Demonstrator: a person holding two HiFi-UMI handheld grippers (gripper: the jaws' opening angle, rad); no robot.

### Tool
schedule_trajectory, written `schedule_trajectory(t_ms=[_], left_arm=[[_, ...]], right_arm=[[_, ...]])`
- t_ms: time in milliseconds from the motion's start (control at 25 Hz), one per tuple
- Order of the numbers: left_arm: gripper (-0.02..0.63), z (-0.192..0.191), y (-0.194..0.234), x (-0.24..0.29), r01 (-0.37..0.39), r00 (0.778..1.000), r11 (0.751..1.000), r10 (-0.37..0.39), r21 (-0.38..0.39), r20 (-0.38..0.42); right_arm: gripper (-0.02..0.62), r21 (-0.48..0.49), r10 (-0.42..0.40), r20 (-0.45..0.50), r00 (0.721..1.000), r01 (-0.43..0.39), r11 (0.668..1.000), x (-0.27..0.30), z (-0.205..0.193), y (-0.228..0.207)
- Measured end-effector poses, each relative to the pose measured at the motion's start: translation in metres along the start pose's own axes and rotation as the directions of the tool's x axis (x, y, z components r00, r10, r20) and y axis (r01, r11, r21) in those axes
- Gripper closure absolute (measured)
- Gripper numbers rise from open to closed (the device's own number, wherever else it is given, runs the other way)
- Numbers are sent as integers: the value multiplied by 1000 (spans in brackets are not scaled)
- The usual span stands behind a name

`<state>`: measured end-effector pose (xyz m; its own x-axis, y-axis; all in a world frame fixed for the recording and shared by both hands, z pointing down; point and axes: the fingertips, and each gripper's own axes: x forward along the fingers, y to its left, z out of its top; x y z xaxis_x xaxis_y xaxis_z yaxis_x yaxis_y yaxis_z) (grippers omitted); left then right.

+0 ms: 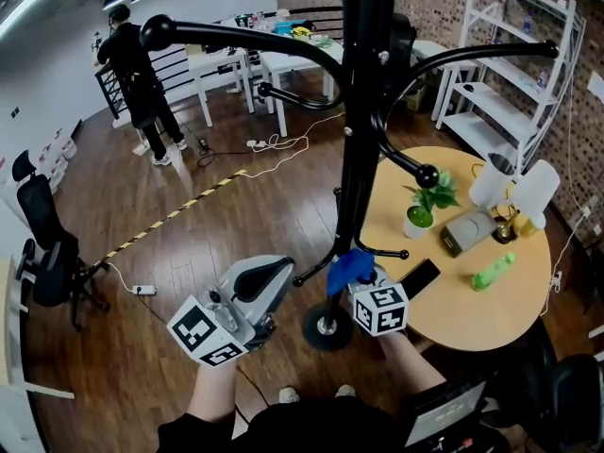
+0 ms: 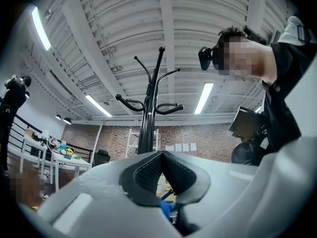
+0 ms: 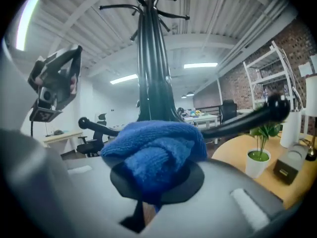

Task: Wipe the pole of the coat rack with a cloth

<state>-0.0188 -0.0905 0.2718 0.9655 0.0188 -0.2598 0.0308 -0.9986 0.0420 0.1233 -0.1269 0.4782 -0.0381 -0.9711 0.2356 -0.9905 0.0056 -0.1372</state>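
Observation:
The black coat rack pole (image 1: pixel 359 140) rises from its round base (image 1: pixel 327 329) on the wooden floor. My right gripper (image 1: pixel 357 274) is shut on a blue cloth (image 1: pixel 351 268), held against the lower part of the pole. In the right gripper view the blue cloth (image 3: pixel 154 150) bulges out of the jaws, with the pole (image 3: pixel 153 68) right behind it. My left gripper (image 1: pixel 272 279) is shut with nothing in it, left of the pole and apart from it. In the left gripper view the pole (image 2: pixel 148 123) stands ahead of the closed pads (image 2: pixel 148 171).
A round wooden table (image 1: pixel 528 300) stands right of the rack with a potted plant (image 1: pixel 422 206), a green bottle (image 1: pixel 494 272), a black phone (image 1: pixel 419 278) and white lamps (image 1: pixel 524 189). Low hook arms (image 1: pixel 377 253) stick out near my right gripper. A person (image 1: pixel 142 83) stands far back left.

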Motion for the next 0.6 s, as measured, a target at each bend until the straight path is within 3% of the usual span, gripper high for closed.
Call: schedule_trajectory(t_ms=[320,440,600], left_arm=[[614,0,-2,-2,-5,1000,1000,5,7,-6],[614,2,-3,-1,-4,1000,1000,4,13,-4],[614,6,-2,-4,-13,1000,1000,12,28,11]], right_arm=[[572,26,7,-1,1000,-7,1000,0,5,4],[572,21,31,66,997,-33,999,-6,33,14],[572,-6,54,210,976,-54,999,-22,102,24]])
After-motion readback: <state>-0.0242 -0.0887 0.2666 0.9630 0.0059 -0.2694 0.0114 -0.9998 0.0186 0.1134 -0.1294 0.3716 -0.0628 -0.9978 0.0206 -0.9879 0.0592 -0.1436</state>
